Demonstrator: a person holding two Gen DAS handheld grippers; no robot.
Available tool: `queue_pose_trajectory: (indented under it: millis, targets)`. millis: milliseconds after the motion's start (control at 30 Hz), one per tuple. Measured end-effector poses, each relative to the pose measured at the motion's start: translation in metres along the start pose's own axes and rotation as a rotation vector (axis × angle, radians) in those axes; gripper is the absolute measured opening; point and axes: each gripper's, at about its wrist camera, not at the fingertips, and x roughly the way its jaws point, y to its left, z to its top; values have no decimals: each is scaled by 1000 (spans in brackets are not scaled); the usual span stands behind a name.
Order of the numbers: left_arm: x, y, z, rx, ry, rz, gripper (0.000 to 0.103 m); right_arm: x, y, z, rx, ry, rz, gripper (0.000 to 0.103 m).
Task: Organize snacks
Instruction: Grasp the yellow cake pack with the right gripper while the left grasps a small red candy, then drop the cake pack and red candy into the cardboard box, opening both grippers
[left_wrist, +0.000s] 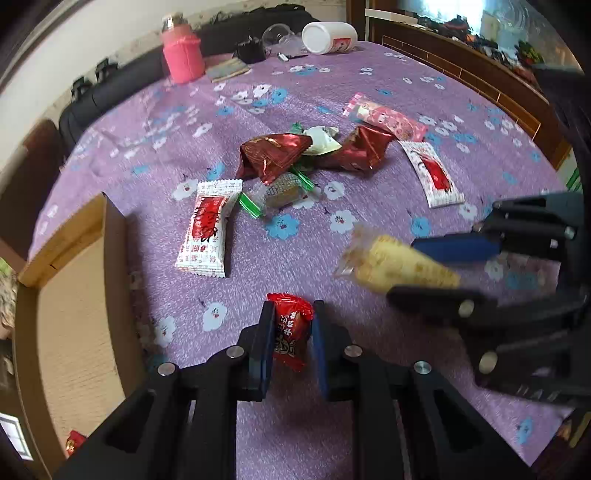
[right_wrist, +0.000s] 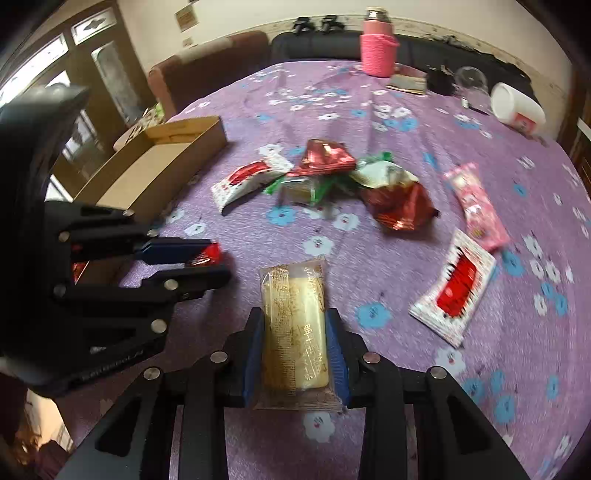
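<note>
My left gripper (left_wrist: 291, 314) is shut on a small red candy packet (left_wrist: 290, 332), held above the purple flowered tablecloth (left_wrist: 258, 258). My right gripper (right_wrist: 295, 317) is shut on a yellow wafer packet (right_wrist: 295, 328) in clear wrap; it also shows in the left wrist view (left_wrist: 399, 266). The left gripper (right_wrist: 218, 262) shows at left in the right wrist view. Loose snacks lie mid-table: dark red foil bags (left_wrist: 273, 155), white-and-red packets (left_wrist: 207, 229), a green-edged biscuit (left_wrist: 280, 192), a pink packet (left_wrist: 388, 118). An open cardboard box (right_wrist: 155, 166) stands at the table's left edge.
A pink bottle (left_wrist: 183, 51), a white jar on its side (left_wrist: 328, 37), a clear cup (left_wrist: 277, 35) and small dark items stand at the far edge of the table. A dark sofa (right_wrist: 314, 48) runs behind it. A wooden cabinet (left_wrist: 461, 66) is at right.
</note>
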Motion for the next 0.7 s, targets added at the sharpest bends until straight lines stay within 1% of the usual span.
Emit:
queue_pose_trajectory:
  millis: [67,167,233,333,433,500,633,700]
  targets:
    - [-5,0,-4,-25,-14,-31,17,-6,-5,-4,31,-10,2,35]
    - [-21,8,-11,-93,-56,-75,17,-14,-9,-4,55,-25,9,35]
    - [-37,18,-16,-139,-91,-110,17,-24,-7,-2,59,-41,16,35]
    - [-61,40,-24,-214,-141,-133,17,-37,7,6,42,-64,37,36]
    - [-82,71,-34,-298,-185,-107,17,-42,28,17,21,-77,81,36]
    - [-92,94,-43,-352,-205,-72,17,-43,48,29,0,-80,131,36]
    - [-99,143,-66,-468,-213,-5,17,-37,90,50,-49,-82,187,36]
    - [-99,163,-76,-508,-209,27,17,-29,113,62,-70,-79,212,36]
